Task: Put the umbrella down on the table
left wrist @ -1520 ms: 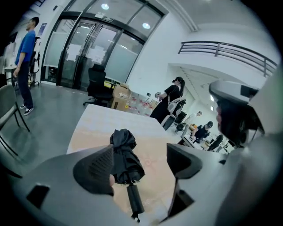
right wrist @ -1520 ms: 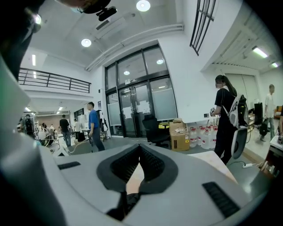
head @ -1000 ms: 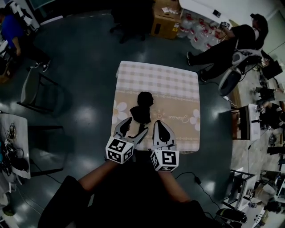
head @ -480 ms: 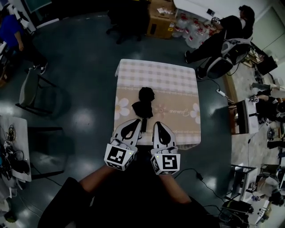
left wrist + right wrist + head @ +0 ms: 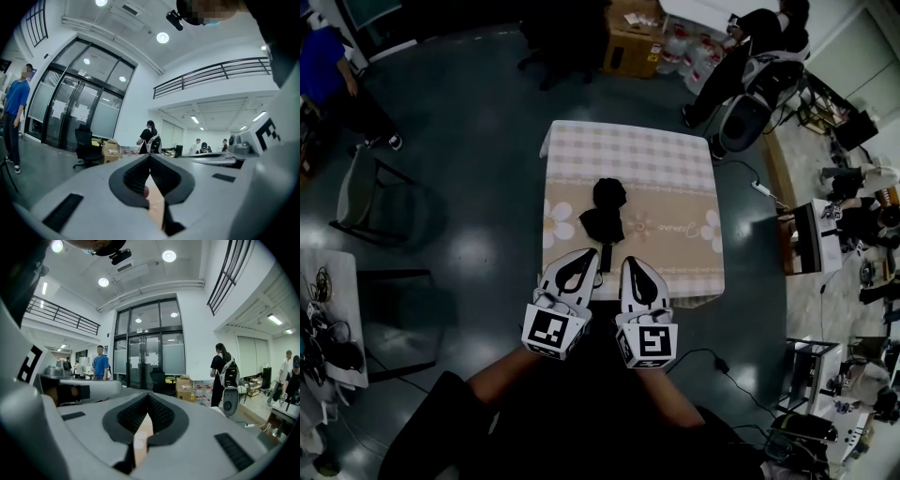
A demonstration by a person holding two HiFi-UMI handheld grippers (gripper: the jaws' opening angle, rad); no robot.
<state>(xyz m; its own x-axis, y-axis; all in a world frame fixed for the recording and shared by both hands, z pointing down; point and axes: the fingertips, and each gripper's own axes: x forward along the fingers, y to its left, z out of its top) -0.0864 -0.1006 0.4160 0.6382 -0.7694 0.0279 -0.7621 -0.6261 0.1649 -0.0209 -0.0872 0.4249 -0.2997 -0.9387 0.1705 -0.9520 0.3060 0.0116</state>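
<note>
Umbrella (image 5: 605,214): black, folded into a loose bundle, lying on the table left of its middle; a thin dark end points toward the near edge
Table (image 5: 675,169): square, under a cloth that is checked at the far side and beige with white flowers at the near side
Left gripper (image 5: 587,255): over the near edge, just short of the umbrella and apart from it; its jaws have just been closing and meet with nothing between them
Right gripper (image 5: 632,262): beside the left one, jaws pressed together, empty
Cardboard box (image 5: 633,45): on the floor beyond the table
</note>
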